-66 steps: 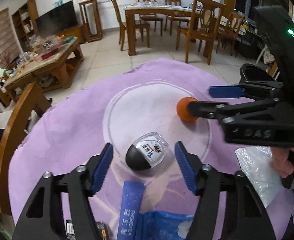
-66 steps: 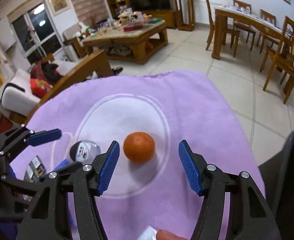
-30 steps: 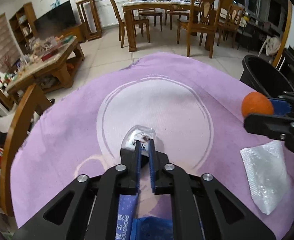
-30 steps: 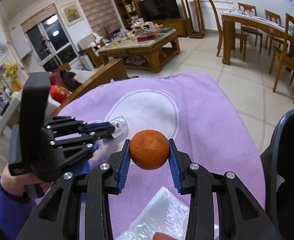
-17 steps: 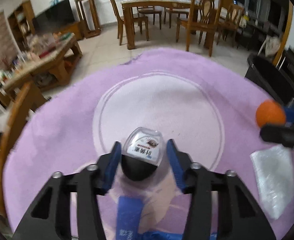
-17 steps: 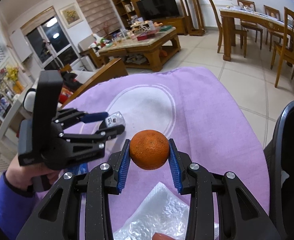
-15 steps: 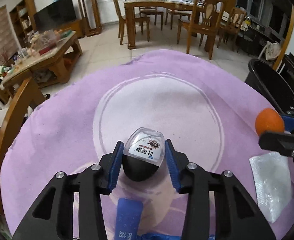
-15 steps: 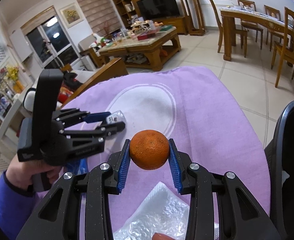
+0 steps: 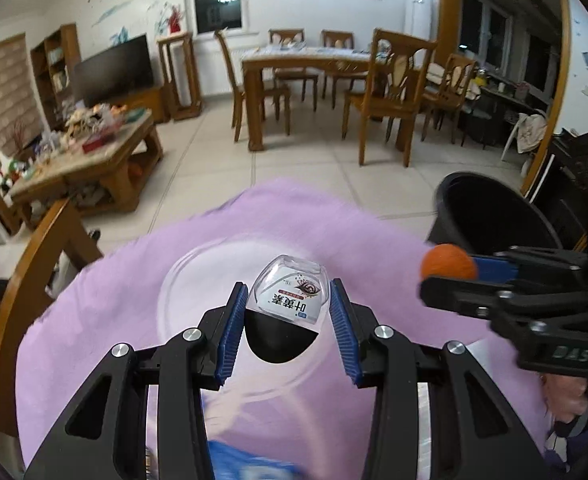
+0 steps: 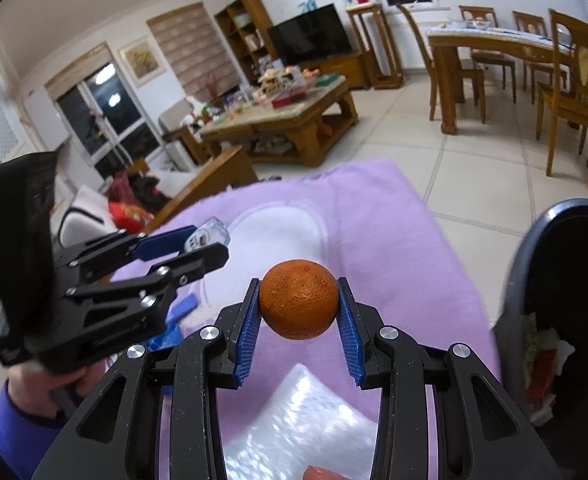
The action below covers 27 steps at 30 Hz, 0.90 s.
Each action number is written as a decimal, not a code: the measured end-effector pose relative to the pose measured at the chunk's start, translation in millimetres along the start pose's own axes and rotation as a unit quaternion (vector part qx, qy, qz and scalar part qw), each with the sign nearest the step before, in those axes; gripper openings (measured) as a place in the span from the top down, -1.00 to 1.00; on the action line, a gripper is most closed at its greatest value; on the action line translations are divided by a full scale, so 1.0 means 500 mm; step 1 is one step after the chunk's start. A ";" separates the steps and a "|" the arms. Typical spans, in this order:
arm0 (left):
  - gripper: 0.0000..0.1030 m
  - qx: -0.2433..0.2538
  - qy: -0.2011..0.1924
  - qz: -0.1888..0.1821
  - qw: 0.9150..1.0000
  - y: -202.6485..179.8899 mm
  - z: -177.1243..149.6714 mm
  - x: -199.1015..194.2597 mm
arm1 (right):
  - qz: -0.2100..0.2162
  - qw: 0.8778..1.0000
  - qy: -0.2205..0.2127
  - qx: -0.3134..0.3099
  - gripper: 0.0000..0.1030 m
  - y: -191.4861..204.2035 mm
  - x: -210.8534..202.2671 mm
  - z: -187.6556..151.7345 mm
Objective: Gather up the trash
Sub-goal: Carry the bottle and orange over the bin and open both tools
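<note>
- The right gripper (image 10: 298,312) clamps the orange (image 10: 298,304) between its blue pads, lifted off the purple cloth (image 10: 382,240).
- The black bin (image 10: 566,320) sits at the right edge of the right wrist view, just beside that gripper, so the right hand is nearer.
- The left gripper (image 9: 283,314) grips a small clear-lidded container (image 9: 286,300), its long axis pointing away from the camera.
- Its label carries Chinese characters, seen upside down; I cannot read them reliably.
</note>
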State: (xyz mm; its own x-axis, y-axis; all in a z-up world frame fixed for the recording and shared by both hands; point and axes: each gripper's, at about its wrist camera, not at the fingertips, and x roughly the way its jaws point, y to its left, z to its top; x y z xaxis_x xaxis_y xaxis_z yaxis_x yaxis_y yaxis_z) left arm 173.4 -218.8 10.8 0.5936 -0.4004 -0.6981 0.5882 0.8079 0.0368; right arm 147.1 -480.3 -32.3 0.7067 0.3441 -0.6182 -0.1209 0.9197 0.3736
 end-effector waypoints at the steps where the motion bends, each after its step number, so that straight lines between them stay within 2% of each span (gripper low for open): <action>1: 0.20 0.002 -0.005 0.000 1.000 -0.016 0.007 -0.004 | -0.002 1.000 -0.008 0.006 0.28 -0.015 -0.020 0.000; 8: 0.20 0.037 -0.037 -0.022 0.998 -0.186 0.050 -0.010 | -0.031 0.996 -0.060 0.058 0.28 -0.152 -0.154 -0.007; 15: 0.20 0.071 -0.030 -0.069 0.995 -0.345 0.074 0.050 | -0.081 0.985 -0.092 0.124 0.28 -0.332 -0.266 -0.045; 21: 0.20 0.087 -0.011 -0.096 0.991 -0.421 0.076 0.106 | -0.109 0.976 -0.092 0.165 0.28 -0.448 -0.292 -0.094; 27: 0.20 0.090 0.007 -0.101 0.991 -0.453 0.074 0.150 | -0.112 0.974 -0.085 0.176 0.28 -0.493 -0.273 -0.116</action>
State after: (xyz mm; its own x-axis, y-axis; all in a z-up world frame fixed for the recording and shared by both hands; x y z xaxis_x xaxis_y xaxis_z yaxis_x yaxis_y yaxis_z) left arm 105.3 -447.7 -23.4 0.4466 -0.5386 -0.7145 0.7835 0.6210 0.0217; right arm 40.1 -743.1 -80.3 0.7969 0.0790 -0.5990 0.2741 0.8362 0.4750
